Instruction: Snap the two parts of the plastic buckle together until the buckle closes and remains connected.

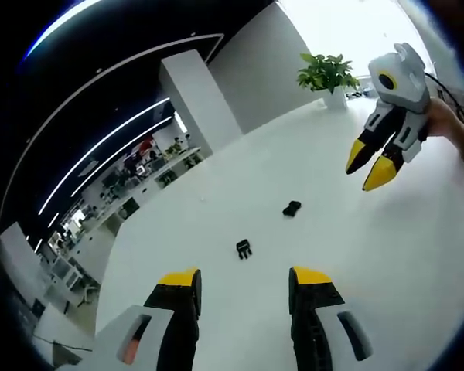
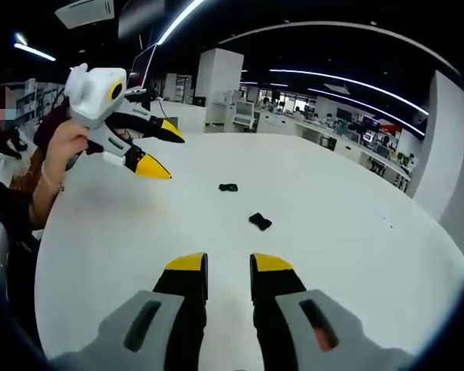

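Left hand-held gripper (image 1: 243, 282): nearest in the left gripper view, its two black jaws with yellow tips rise from the near edge, set wide apart with bare counter between them, holding nothing. In the right gripper view it hangs above the far left of the counter, gripped by a person's hand (image 2: 62, 147), jaws spread.
Right hand-held gripper (image 2: 229, 267): nearest in the right gripper view, jaws a narrow gap apart, nothing between them. In the left gripper view it hovers at the far right, above the counter, yellow tips parted and pointing down.
Counter (image 1: 387, 255): large, white, smooth, carrying both buckle parts out in the open.
Potted plant (image 1: 327, 76): green leaves in a white pot, standing at the far edge of the counter in the left gripper view. This is the one container; what fills the pot under the leaves I cannot tell.
Pronged buckle part (image 1: 243, 249): small, black, lying on the counter just beyond the left jaws; in the right gripper view it is the farther piece.
Other buckle part (image 1: 291, 209): small, black, lying farther out and to the right, apart from the pronged part; in the right gripper view it is the nearer piece, ahead of the right jaws.
Buckle state: the two parts lie separate, not touching.
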A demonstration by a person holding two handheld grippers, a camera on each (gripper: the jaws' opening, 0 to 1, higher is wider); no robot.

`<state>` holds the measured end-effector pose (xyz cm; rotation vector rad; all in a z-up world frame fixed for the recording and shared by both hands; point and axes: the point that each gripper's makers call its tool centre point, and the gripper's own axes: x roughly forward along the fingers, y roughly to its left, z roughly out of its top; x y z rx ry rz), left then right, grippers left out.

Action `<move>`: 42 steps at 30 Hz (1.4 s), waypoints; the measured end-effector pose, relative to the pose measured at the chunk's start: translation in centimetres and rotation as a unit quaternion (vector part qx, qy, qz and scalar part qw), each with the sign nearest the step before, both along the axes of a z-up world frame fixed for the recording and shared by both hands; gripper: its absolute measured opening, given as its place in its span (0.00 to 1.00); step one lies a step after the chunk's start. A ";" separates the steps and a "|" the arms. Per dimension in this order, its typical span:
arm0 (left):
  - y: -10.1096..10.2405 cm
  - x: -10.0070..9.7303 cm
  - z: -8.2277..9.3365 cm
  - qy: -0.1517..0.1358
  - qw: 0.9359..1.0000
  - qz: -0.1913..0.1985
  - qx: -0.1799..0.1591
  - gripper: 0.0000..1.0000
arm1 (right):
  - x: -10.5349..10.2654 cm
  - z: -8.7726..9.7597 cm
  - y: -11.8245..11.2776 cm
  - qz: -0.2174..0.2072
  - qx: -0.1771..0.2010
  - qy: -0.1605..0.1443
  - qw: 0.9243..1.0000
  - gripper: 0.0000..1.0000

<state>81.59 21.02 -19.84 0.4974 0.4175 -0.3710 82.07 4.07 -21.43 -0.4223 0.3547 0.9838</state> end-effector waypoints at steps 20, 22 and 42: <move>-1.2 2.1 1.5 0.004 1.000 0.002 -0.022 0.45 | 1.7 1.1 0.0 -0.008 -0.002 -0.005 1.000 0.22; -1.4 2.4 1.4 0.008 1.000 -0.001 -0.025 0.45 | 1.8 1.2 0.0 -0.008 -0.002 -0.005 1.000 0.22; -2.5 6.0 0.3 0.043 0.998 -0.002 -0.043 0.43 | 2.8 0.1 -0.1 -0.013 0.000 0.002 1.000 0.22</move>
